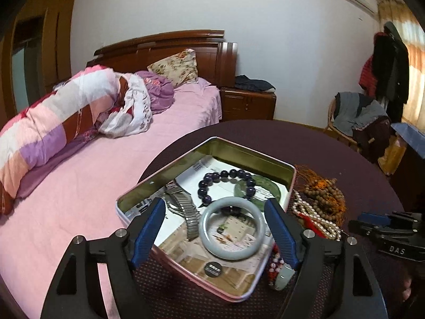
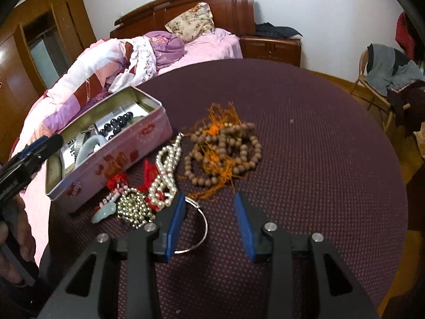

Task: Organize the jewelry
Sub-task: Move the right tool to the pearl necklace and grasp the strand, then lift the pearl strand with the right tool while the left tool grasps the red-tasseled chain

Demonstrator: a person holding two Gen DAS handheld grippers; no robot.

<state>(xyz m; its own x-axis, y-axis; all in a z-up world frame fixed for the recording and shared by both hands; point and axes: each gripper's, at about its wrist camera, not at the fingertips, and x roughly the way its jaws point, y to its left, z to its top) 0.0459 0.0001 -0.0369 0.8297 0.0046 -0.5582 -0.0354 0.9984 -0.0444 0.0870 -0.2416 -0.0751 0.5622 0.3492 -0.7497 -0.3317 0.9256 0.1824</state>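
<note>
Two grippers work over a round table (image 2: pixel 305 133) covered in dark dotted cloth, and the landmark on it is an open pink tin (image 1: pixel 290 186). Inside the tin lie a pale jade bangle (image 1: pixel 232 228), a dark bead bracelet (image 1: pixel 225 183), a green jade ring (image 1: pixel 261 190) and a metal watch band (image 1: pixel 186 210). The left gripper (image 1: pixel 216 230) hangs over the tin with its blue fingers (image 1: pixel 148 232) spread wide on either side of the bangle, not touching it. Just beside the tin's right wall lie a pearl strand (image 2: pixel 166 175), a brown bead necklace (image 2: pixel 223 151) with orange threads, a heap of small metal beads (image 2: pixel 135 208) and a pale jade pendant (image 2: pixel 103 214). The right gripper (image 2: pixel 209 226), further from the tin, has its fingers apart and holds nothing; a thin silver hoop (image 2: pixel 202 226) lies on the cloth partly under its left finger.
</note>
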